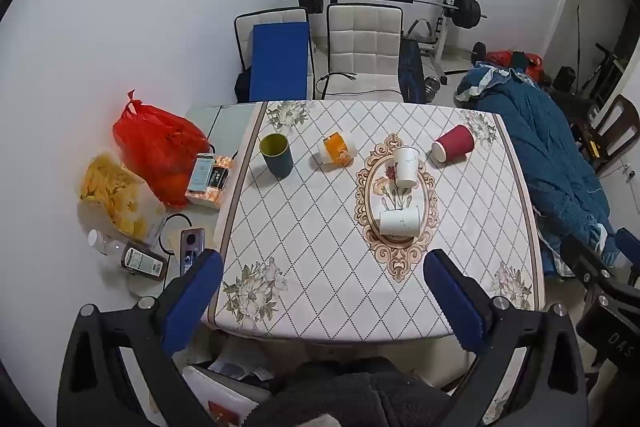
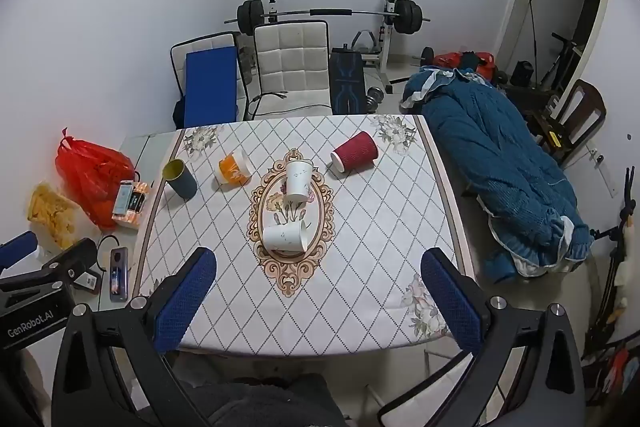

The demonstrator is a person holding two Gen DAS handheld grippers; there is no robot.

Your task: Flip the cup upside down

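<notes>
Both claws are hanging above the near edge of the counter [image 1: 472,307], each with its blue-padded fingers spread wide and gripping nothing. The left claw [image 1: 324,291] is sitting off the counter's near left corner, and the right claw [image 2: 318,291] is sitting just beside it; the right claw's body is showing at the right edge of the left wrist view.

Ahead of the left claw, nearest of all, a white paper cup [image 1: 399,222] is lying on its side on the oval flower medallion printed on the cloth. Just beyond it a second white cup [image 1: 406,166] is standing on the same medallion, seemingly mouth up, though the fisheye is making its tilt hard to judge. Farther ahead and to the right, a red ribbed cup [image 1: 453,143] is lying on its side with its mouth turned toward the claws. Ahead and slightly left, an orange cup [image 1: 338,147] is lying tipped over, and farther left a dark teal cup [image 1: 276,153] with a yellow inside is standing upright. All five are sitting well apart from either claw.

Left of the counter, a red plastic bag [image 1: 160,151] and a bag of yellow chips [image 1: 112,195] are resting on a lower surface.
</notes>
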